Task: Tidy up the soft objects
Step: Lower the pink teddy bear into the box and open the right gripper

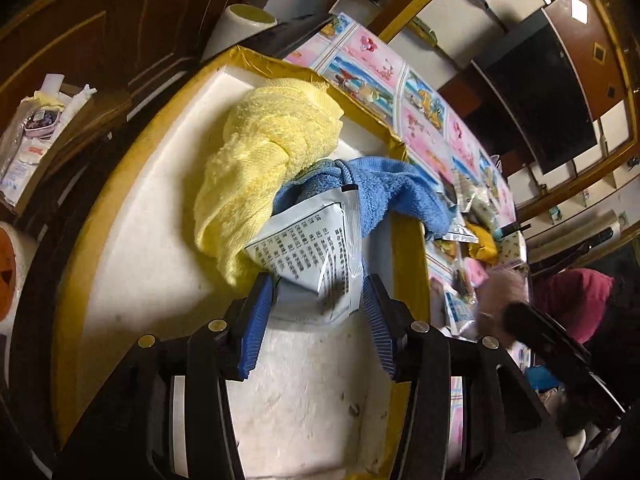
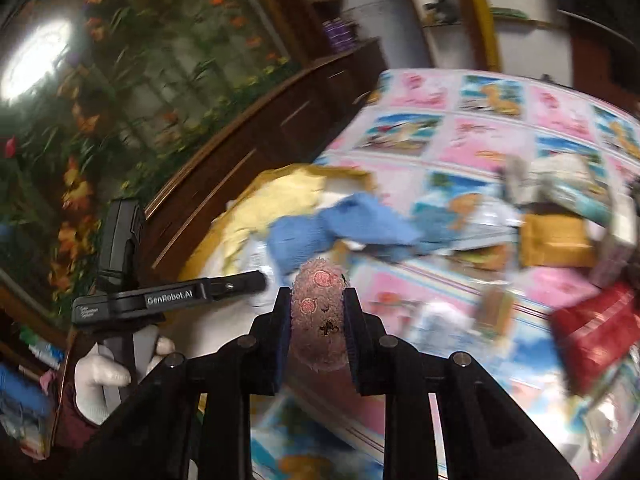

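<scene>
Box [image 1: 120,184] already holds yellow towel [image 1: 260,152], blue towel [image 1: 384,188], printed sachet [image 1: 308,256]. Our left claw [image 1: 318,296] gapes wide over it; right claw [image 2: 316,320] pinches pink fuzzy sock [image 2: 318,312]. We should carry it above the rim, then release.

Yellow towel [image 1: 264,160], blue towel [image 1: 396,192], pink spotted plush [image 2: 318,312]

Yellow towel [image 1: 264,152] and blue towel [image 1: 384,192] lie crumpled together in tray [image 1: 132,216].

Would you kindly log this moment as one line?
left gripper: open over packet in box | right gripper: shut on plush toy
</scene>
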### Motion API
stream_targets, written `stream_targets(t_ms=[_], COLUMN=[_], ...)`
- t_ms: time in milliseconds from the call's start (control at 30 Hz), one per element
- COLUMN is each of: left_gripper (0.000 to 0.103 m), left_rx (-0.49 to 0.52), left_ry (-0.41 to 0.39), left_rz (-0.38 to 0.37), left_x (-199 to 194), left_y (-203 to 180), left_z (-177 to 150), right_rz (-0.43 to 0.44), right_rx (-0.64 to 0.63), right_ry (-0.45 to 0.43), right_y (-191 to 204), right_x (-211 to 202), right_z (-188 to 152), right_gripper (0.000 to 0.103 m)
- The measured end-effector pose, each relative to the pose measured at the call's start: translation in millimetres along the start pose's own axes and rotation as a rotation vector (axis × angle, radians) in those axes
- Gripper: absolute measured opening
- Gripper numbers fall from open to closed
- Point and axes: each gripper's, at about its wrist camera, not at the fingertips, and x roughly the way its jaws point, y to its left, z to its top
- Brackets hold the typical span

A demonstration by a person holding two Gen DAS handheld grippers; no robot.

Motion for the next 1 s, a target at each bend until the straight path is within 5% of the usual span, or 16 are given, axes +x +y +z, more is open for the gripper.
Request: stream_targets(t_ms=[200,367,533,867,933,967,1000], left_gripper=[0.049,0.049,0.049,0.049,0.049,0.049,0.049], left_rx=[0.000,0.017,0.045,0.096,0.090,0.086,0.080], left_ry=[-0.078,-0.125,-0.174,-0.191,-0.191,-0.191,-0.190], left_rz=[-0.013,-0.040,-0.071,-0.106,-0.106,-0.107,-0.107], left_x=[-29,-43,-52,-54,-54,-53,-52], left_y=[10,16,17,8,10,11,12], left_z=[-13,-23,-29,-37,-38,-39,-39], right_rz=[-0.018,0.027,-0.108,-0.170,-0.158,-0.146,-0.149], right_rx=[-0.052,0.072,0.143,0.238,0.228,0.205,0.183], right_ry=[0.090,0.064,0.061,0.085,0.069,0.062,0.061], right_y=[33,7,-21,-41,-42,-40,-37], right_x=[62,56,49,80,83,85,87], right_z=[12,27,38,52,57,60,62], right_gripper=[0.032,0.033,0.033,0.033,0.028,0.009,0.003])
